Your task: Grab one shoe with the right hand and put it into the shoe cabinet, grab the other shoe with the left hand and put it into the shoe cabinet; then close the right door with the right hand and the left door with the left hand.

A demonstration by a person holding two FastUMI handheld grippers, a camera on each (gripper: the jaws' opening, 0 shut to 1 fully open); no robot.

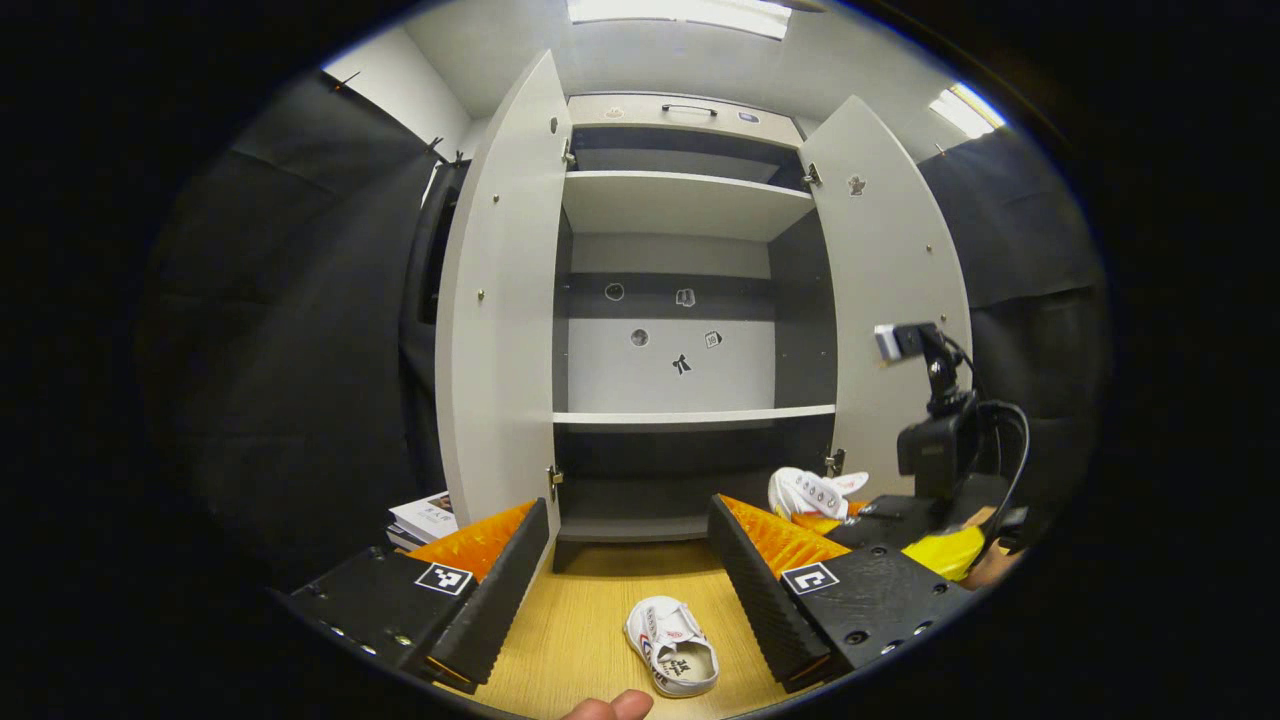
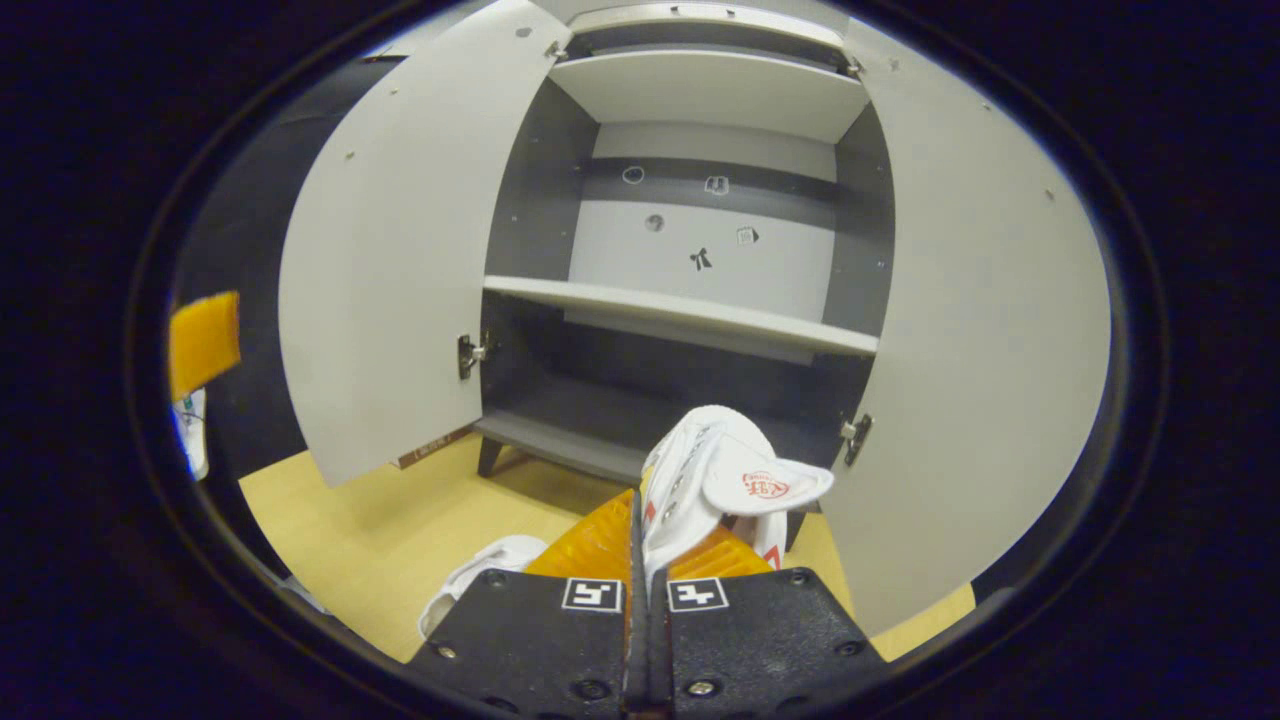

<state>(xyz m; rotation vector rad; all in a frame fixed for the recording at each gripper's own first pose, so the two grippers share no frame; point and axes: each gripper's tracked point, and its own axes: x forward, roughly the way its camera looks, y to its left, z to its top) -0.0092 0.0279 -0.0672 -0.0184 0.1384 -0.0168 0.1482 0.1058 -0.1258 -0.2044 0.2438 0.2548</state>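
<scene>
- Two white shoes. One shoe point(image 2: 715, 480) sits lower centre of the right gripper view, pinched between the right gripper point(image 2: 640, 540) fingers, which are nearly together on it; toe up, tongue flopped right.
- Same held shoe shows at right of centre in the left gripper view, in front of the cabinet's bottom right corner.
- Second shoe point(image 1: 672, 645) lies on the wood floor point(image 1: 590, 610), bottom centre of the left gripper view, opening up, between the fingers but not touched.
- Left gripper point(image 1: 630, 570) jaws spread wide, holding nothing.
- A fingertip point(image 1: 612, 707) peeks in at the bottom edge.
- One shoe cabinet point(image 1: 690, 300), centre frame: two doors, left door point(image 1: 500, 320) and right door point(image 1: 885, 290), both swung open.
- Three shelves visible inside, all bare; small stickers on the back panel.
- Stack of books point(image 1: 422, 520) at lower left, beside the left door.
</scene>
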